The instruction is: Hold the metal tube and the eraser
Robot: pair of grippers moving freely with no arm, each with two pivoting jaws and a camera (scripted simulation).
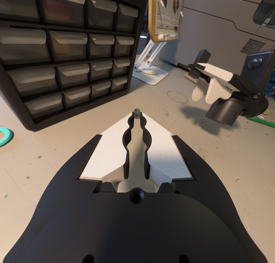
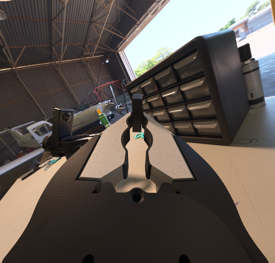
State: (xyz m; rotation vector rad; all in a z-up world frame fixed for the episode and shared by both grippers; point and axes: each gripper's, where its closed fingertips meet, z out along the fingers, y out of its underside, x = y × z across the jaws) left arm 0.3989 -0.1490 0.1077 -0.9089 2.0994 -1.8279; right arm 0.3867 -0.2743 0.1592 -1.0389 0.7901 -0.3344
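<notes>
Left wrist view: the left hand-held gripper (image 1: 137, 115) is clamped on the metal tube (image 1: 137, 113) right at the fingertips — a short grey tube with its bore facing the camera, up off the counter (image 1: 44, 159). That's a thin bite, so I'd keep the squeeze steady and avoid tilting. The dark parts drawer cabinet (image 1: 67, 50) sits toward the far left corner, a teal ring (image 1: 6, 136) at the left edge, and a white stand with a clipboard (image 1: 166, 13) further back.

Right wrist view: the right hand-held gripper (image 2: 136, 120) is closed on the eraser (image 2: 136, 113), a dark block standing upright between the tips, clear of the counter. Looks like both holds are made — just stay put. Behind is a hangar with a small plane (image 2: 92, 114), plus a green spray can (image 2: 103, 119).
</notes>
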